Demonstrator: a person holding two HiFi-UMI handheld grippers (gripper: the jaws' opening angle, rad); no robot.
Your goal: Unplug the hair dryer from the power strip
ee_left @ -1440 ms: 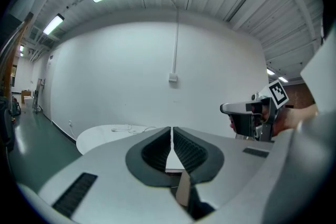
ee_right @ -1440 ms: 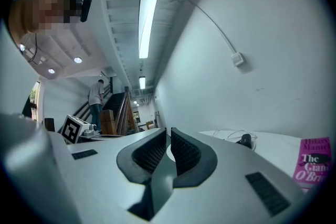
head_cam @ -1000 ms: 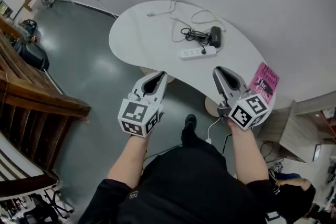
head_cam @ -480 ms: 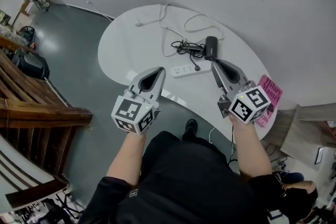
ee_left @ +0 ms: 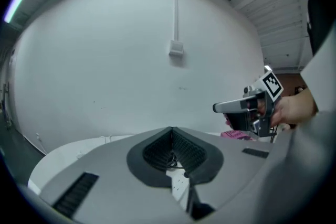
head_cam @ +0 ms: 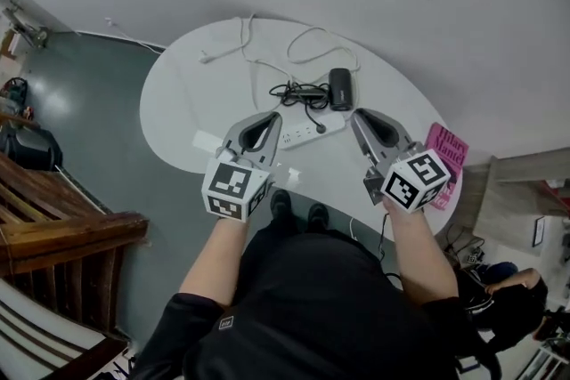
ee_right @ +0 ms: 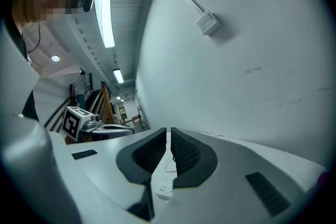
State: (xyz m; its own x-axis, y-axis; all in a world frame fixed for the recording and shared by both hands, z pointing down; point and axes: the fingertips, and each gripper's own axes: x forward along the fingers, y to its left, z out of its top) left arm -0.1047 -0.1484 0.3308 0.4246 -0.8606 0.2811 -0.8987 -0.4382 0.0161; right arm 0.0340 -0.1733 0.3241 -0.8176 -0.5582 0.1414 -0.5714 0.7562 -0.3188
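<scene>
In the head view a white power strip [head_cam: 303, 136] lies on the white table [head_cam: 178, 102]. A small black plug [head_cam: 321, 128] sits in it. Its dark cord [head_cam: 297, 91] runs in a tangle to the black hair dryer [head_cam: 339, 89] lying behind. My left gripper [head_cam: 270, 117] is shut and empty, hovering just left of the strip. My right gripper [head_cam: 357, 115] hangs shut and empty just right of it. In the left gripper view, part of the strip [ee_left: 181, 184] shows under the closed left gripper [ee_left: 171, 131]. The strip's end [ee_right: 164, 189] shows below the right gripper [ee_right: 168, 131].
A white cable [head_cam: 245, 44] trails from the strip toward the table's far edge and the wall. A pink book [head_cam: 444, 152] lies at the table's right end. Wooden stairs [head_cam: 62, 227] stand at the left, and grey floor surrounds the table.
Both grippers have moved forward from over the floor to over the table's near part, ending on either side of the power strip. The person has stepped up to the table.
</scene>
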